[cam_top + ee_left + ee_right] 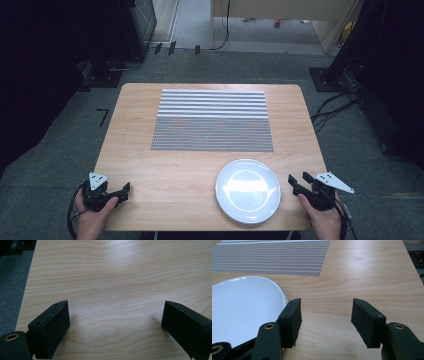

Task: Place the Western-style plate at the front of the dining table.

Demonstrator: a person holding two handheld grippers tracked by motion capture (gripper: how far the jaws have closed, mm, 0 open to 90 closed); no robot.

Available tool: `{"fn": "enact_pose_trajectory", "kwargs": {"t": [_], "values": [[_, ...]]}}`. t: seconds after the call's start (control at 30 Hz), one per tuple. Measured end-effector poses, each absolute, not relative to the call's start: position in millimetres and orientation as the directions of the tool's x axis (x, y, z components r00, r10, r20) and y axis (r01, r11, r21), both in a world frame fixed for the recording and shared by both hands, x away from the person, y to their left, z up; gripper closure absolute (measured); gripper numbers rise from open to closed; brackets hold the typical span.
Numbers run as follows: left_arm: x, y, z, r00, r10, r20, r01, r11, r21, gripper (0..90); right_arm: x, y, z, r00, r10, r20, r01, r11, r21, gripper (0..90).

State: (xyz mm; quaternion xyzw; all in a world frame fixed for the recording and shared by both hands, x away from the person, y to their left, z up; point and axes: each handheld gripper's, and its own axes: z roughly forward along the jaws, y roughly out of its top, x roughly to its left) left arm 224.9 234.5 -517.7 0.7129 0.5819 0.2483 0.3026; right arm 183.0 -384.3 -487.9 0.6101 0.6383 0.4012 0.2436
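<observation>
Nearest the camera, the person's hands are holding a hand-held gripper each at the near edge of the worktop (150, 170). The right hand-held gripper (296, 181) is sitting just to the right of the white plate (248, 190), jaws apart with nothing between them, so it's looking way closer than the left hand-held gripper (125, 191), which is waiting well apart on the left, jaws wide over bare wood. The plate's lying flat near the right front corner, and being round it's got no long axis to line up on. The striped placemat (212, 120) is lying beyond, long side running left-right.
</observation>
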Motion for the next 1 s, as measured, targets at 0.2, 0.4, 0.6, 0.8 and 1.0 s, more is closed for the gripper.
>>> {"fn": "enact_pose_trajectory", "kwargs": {"t": [0.2,0.4,0.6,0.8,1.0], "values": [[221.2,235.4,-515.9,0.163,0.986,0.022,0.669,-0.127,0.733,14.8,182.0,-380.5,-483.8,-0.149,0.967,0.206,0.594,-0.079,0.801,38.6],[218.3,234.9,-512.3,0.144,0.990,0.005,0.655,-0.099,0.749,14.7,181.7,-373.2,-482.2,-0.165,0.967,0.194,0.592,-0.060,0.804,36.6],[216.8,217.4,-504.3,0.196,0.980,0.028,0.637,-0.149,0.756,11.6,181.3,-368.7,-481.0,-0.169,0.970,0.175,0.584,-0.045,0.810,35.3],[217.1,196.9,-496.6,0.264,0.964,-0.012,0.631,-0.163,0.758,10.0,180.4,-367.2,-479.2,-0.169,0.970,0.175,0.578,-0.047,0.814,35.1],[218.7,174.5,-492.0,0.314,0.949,-0.041,0.625,-0.174,0.761,10.0,179.8,-364.7,-478.3,-0.178,0.968,0.178,0.573,-0.045,0.818,35.9]]}}
